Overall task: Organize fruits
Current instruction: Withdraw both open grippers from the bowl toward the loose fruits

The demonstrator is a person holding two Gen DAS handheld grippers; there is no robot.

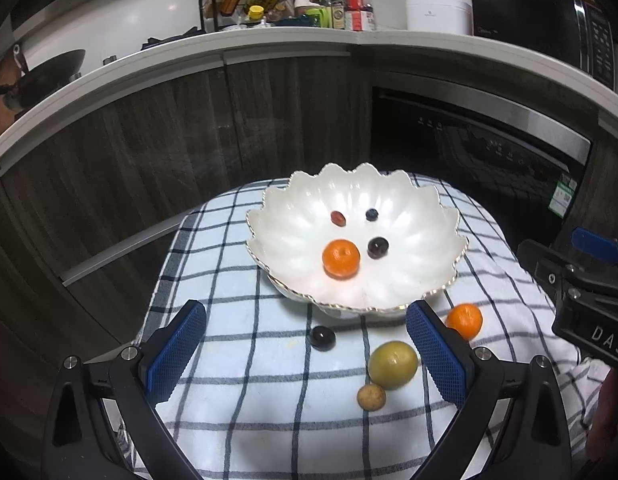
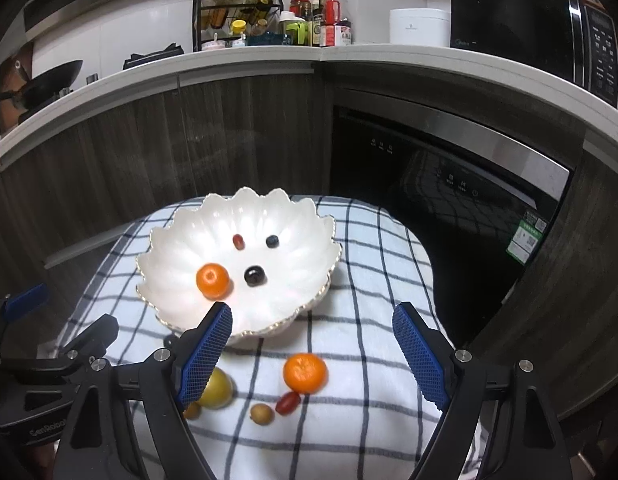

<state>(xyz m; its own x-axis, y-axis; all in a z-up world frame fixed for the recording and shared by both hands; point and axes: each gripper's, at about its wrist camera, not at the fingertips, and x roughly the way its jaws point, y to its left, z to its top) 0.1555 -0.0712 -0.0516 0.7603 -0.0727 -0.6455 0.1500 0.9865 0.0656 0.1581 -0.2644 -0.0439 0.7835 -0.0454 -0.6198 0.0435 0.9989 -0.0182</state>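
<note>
A white scalloped bowl [image 1: 293, 208] [image 2: 169, 248] stands on a checked cloth [image 1: 237, 400]. It holds a mandarin [image 1: 341, 258] [image 2: 213, 280], a dark grape [image 1: 377, 247], a blueberry [image 1: 372, 214] and a small red fruit [image 1: 338, 218]. In front of the bowl lie another dark grape [image 1: 323, 337], a yellow-green fruit [image 1: 393, 365], a small brown fruit [image 1: 371, 397], a second mandarin [image 1: 464, 321] [image 2: 305, 373] and a red oblong fruit [image 2: 288, 402]. My left gripper [image 1: 307, 308] hangs open above the loose grape and yellow-green fruit. My right gripper [image 2: 313, 310] is open over the second mandarin, holding nothing.
Dark wood cabinets [image 1: 169, 152] and a black built-in appliance [image 2: 429, 184] stand close behind the clothed surface. The counter above carries a spice rack [image 1: 245, 0], bottles, a white pot [image 1: 437, 14], a microwave [image 2: 529, 28] and a wok [image 2: 45, 80].
</note>
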